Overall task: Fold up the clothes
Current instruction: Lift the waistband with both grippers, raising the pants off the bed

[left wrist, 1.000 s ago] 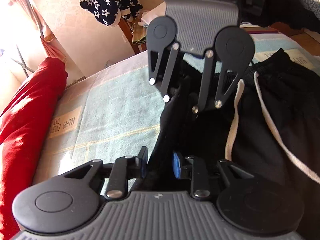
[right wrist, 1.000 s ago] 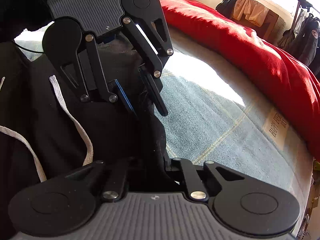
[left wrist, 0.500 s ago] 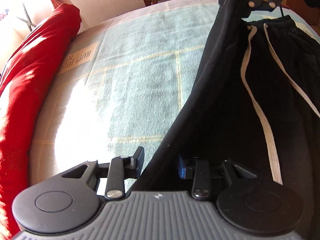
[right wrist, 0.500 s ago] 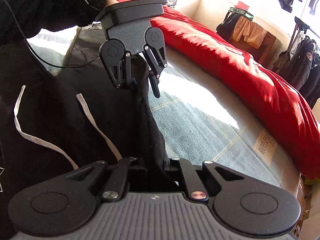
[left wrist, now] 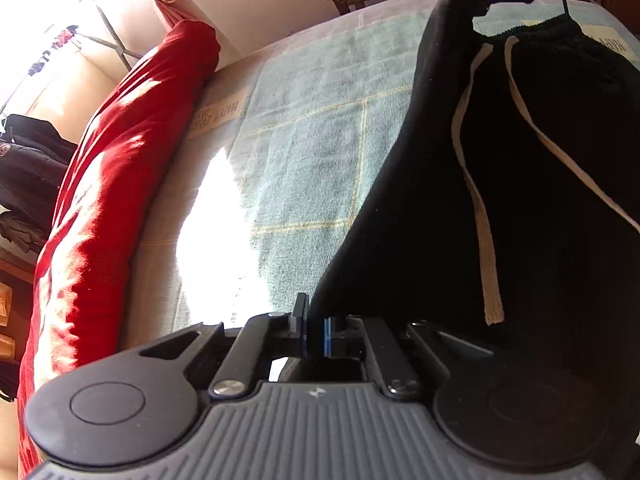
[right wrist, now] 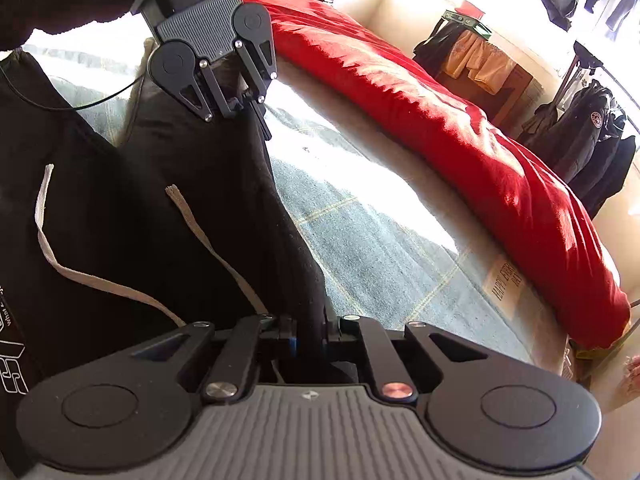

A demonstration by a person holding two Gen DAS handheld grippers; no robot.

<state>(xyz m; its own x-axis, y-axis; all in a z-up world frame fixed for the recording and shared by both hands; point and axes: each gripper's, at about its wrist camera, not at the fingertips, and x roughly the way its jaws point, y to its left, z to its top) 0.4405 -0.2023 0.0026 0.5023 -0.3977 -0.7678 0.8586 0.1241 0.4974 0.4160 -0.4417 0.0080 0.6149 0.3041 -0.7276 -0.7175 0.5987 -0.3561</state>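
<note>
1. Across the middle of both of my views lies the pale green blanket (left wrist: 320,152), with a red duvet (right wrist: 460,132) bunched along its far edge, upper right in the right wrist view.
2. The black trousers (left wrist: 520,220) fill the right half of the left wrist view and the left half of the right one, their edge lifted off the blanket and stretched between my two grippers.
3. Two white drawstrings (left wrist: 486,240) hang loose over the dark cloth.
4. My left gripper (left wrist: 316,334) sits at bottom centre; its jaws have just closed down to a narrow slit, and the trouser edge runs in between the blue pads, apparently pinched.
5. My right gripper (right wrist: 310,336), bottom centre of its own view, is clamped narrow on the same edge of fabric.
</note>
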